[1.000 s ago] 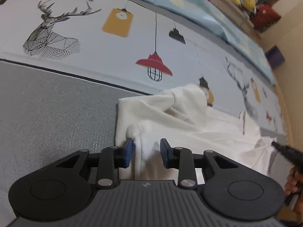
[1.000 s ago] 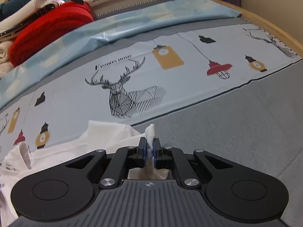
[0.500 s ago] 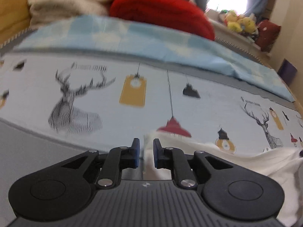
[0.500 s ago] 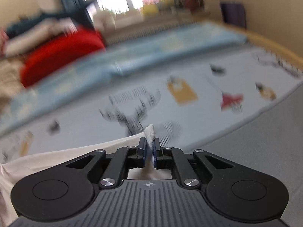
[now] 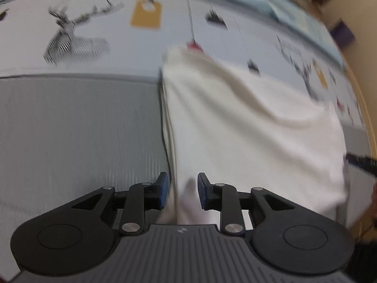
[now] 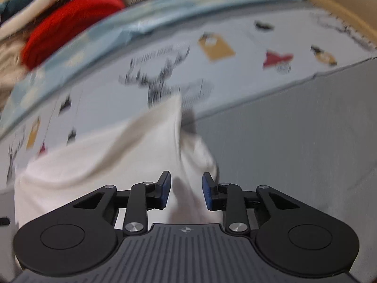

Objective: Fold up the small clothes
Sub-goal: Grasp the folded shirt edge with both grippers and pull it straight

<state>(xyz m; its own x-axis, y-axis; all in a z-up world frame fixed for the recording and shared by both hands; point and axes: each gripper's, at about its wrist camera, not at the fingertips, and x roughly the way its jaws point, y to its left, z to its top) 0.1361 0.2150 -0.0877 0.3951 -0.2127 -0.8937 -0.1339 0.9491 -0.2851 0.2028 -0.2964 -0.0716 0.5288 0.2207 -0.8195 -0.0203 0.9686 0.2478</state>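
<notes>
Bed (image 5: 77, 127): grey sheet, deer-print band lying upper frame. White cloth (image 5: 247, 122) lying centre. Left tongs (image 5: 181, 193), right tongs (image 6: 186, 189): gaping, gripping nothing.

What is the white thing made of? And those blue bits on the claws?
The white garment looks like soft, matte knit cloth, probably cotton: it sags and drapes in rounded folds without shine. The blue pads on the right gripper look like rubber or soft plastic, smooth and dull; the blur leaves that open. The arms behind them look like hard black plastic.
</notes>
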